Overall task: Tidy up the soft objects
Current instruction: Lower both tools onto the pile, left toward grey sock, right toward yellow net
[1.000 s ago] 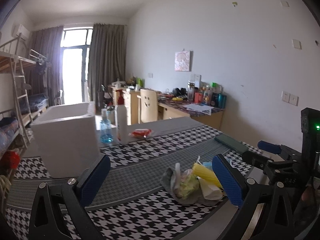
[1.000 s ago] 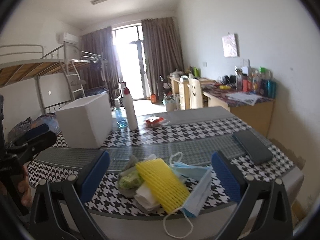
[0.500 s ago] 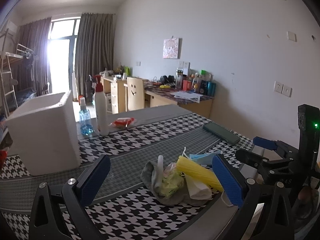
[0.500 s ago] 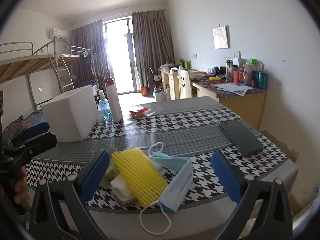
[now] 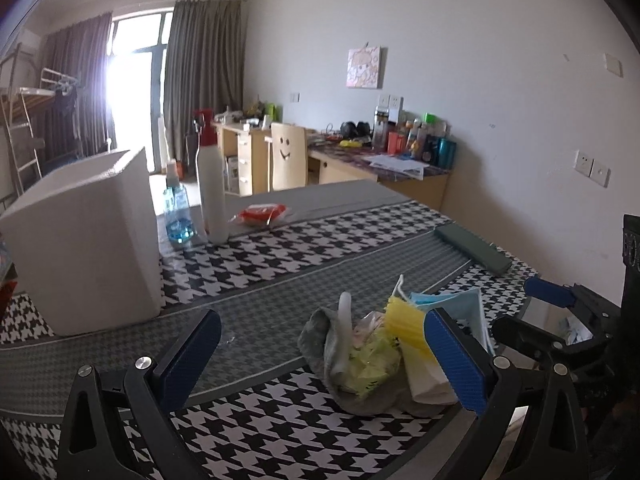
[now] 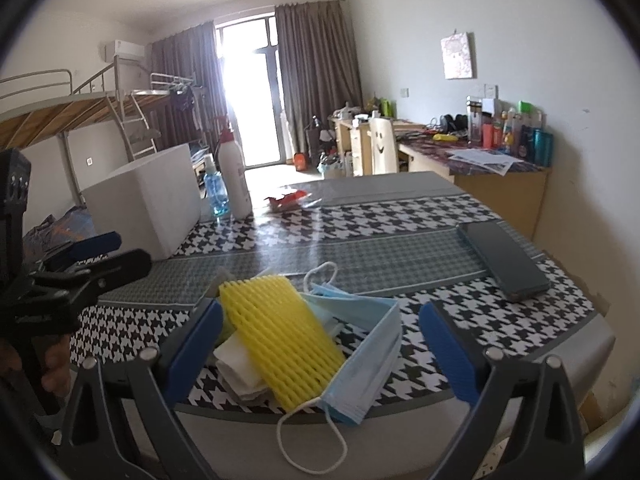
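Both hand-held grippers close in on a heap of soft items at the near edge of the houndstooth-covered table [image 6: 520,216], the pile looming larger in each wrist view than a second ago. The right gripper [image 6: 320,344] hangs wide open and empty, its blue pads now flanking the yellow foam net [image 6: 276,328] and the blue face mask [image 6: 368,332], whose ear loop dangles over the table edge. The left gripper [image 5: 320,356], equally spread and holding nothing, faces the grey cloth [image 5: 320,340] side of the heap. The white foam box [image 5: 88,236], the likely destination, stands well apart across the table. Nothing is lifted yet; sorting appears about to begin with a first pick
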The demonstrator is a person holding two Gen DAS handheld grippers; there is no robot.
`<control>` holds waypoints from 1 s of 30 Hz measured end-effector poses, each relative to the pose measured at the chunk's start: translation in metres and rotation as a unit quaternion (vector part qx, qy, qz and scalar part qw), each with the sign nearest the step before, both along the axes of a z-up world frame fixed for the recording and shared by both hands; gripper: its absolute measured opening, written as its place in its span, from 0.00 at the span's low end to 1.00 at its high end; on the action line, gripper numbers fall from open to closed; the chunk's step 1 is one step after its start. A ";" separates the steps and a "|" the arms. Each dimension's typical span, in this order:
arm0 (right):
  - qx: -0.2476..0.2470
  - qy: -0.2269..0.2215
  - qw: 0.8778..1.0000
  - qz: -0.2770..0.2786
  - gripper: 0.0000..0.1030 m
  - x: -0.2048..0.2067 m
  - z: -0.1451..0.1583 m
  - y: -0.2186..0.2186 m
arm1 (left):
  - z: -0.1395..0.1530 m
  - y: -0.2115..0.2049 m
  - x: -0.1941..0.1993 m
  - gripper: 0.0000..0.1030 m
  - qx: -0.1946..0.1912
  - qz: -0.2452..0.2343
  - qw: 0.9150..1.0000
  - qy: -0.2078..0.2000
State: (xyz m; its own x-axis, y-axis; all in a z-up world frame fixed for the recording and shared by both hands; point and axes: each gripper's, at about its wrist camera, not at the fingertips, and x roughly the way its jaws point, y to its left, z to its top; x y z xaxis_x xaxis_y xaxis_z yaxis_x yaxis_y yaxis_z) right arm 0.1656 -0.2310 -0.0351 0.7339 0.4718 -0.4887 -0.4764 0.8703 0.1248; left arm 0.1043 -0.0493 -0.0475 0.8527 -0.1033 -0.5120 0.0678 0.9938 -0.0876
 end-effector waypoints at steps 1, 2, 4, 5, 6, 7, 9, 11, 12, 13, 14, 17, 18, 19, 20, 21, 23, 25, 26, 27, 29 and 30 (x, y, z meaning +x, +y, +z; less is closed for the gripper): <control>-0.001 0.002 1.000 0.004 0.97 0.001 -0.001 0.002 | -0.001 0.001 0.003 0.99 0.001 0.001 1.000 0.004; -0.001 0.004 1.000 0.007 0.97 0.002 -0.001 0.004 | -0.003 0.002 0.005 0.99 0.001 0.003 1.000 0.008; -0.002 0.007 1.000 0.013 0.97 0.003 -0.001 0.008 | -0.005 0.004 0.009 0.99 0.003 0.005 1.000 0.015; -0.005 0.008 1.000 0.016 0.96 0.003 -0.001 0.010 | -0.006 0.005 0.012 0.99 0.002 0.008 1.000 0.018; -0.007 0.009 1.000 0.020 0.94 0.004 -0.001 0.012 | -0.008 0.006 0.015 0.99 0.000 0.009 1.000 0.022; -0.010 0.011 1.000 0.025 0.93 0.004 -0.001 0.015 | -0.010 0.007 0.018 0.99 -0.001 0.010 1.000 0.027; -0.014 0.016 0.999 0.032 0.91 0.006 -0.003 0.018 | -0.012 0.008 0.022 0.96 -0.007 0.009 0.999 0.037; -0.020 0.024 0.999 0.041 0.87 0.009 -0.006 0.022 | -0.016 0.008 0.029 0.91 -0.012 0.001 0.999 0.050; -0.023 0.029 0.998 0.046 0.85 0.010 -0.008 0.025 | -0.018 0.009 0.032 0.87 -0.016 -0.003 0.998 0.058; -0.026 0.033 0.998 0.049 0.84 0.011 -0.010 0.026 | -0.019 0.009 0.035 0.86 -0.018 -0.005 0.998 0.063; -0.030 0.038 0.998 0.051 0.81 0.013 -0.013 0.028 | -0.021 0.009 0.038 0.85 -0.019 -0.008 0.998 0.066; -0.036 0.055 0.996 0.058 0.75 0.018 -0.020 0.030 | -0.026 0.007 0.046 0.81 -0.018 -0.014 0.997 0.077; -0.037 0.060 0.996 0.058 0.73 0.020 -0.022 0.030 | -0.028 0.006 0.049 0.79 -0.018 -0.014 0.996 0.081; -0.038 0.066 0.995 0.058 0.71 0.022 -0.024 0.029 | -0.030 0.005 0.052 0.78 -0.019 -0.014 0.996 0.086; -0.037 0.072 0.995 0.059 0.68 0.023 -0.025 0.028 | -0.031 0.005 0.054 0.75 -0.023 -0.015 0.996 0.089; -0.037 0.075 0.995 0.060 0.66 0.024 -0.027 0.028 | -0.032 0.005 0.057 0.75 -0.026 -0.013 0.995 0.092; -0.036 0.081 0.994 0.061 0.63 0.026 -0.029 0.028 | -0.035 0.005 0.060 0.70 -0.027 -0.008 0.995 0.096; -0.036 0.086 0.993 0.065 0.61 0.027 -0.031 0.028 | -0.039 0.005 0.064 0.63 -0.033 -0.009 0.994 0.107; -0.036 0.088 0.993 0.067 0.59 0.027 -0.032 0.028 | -0.041 0.006 0.066 0.60 -0.035 -0.009 0.993 0.112; -0.038 0.091 0.993 0.068 0.57 0.027 -0.033 0.028 | -0.044 0.006 0.069 0.58 -0.037 -0.007 0.992 0.118; -0.040 0.094 0.992 0.069 0.55 0.029 -0.035 0.027 | -0.048 0.007 0.073 0.54 -0.039 -0.004 0.991 0.126; -0.040 0.097 0.992 0.069 0.54 0.030 -0.035 0.026 | -0.049 0.008 0.075 0.53 -0.042 -0.004 0.991 0.129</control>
State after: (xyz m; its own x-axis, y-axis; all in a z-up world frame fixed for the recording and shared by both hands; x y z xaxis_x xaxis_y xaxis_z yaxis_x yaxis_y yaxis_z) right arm 0.1956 -0.2045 -0.0703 0.5537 0.5148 -0.6545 -0.5656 0.8094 0.1581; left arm 0.1788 -0.0418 -0.0967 0.6941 -0.1601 -0.7018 0.0395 0.9820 -0.1849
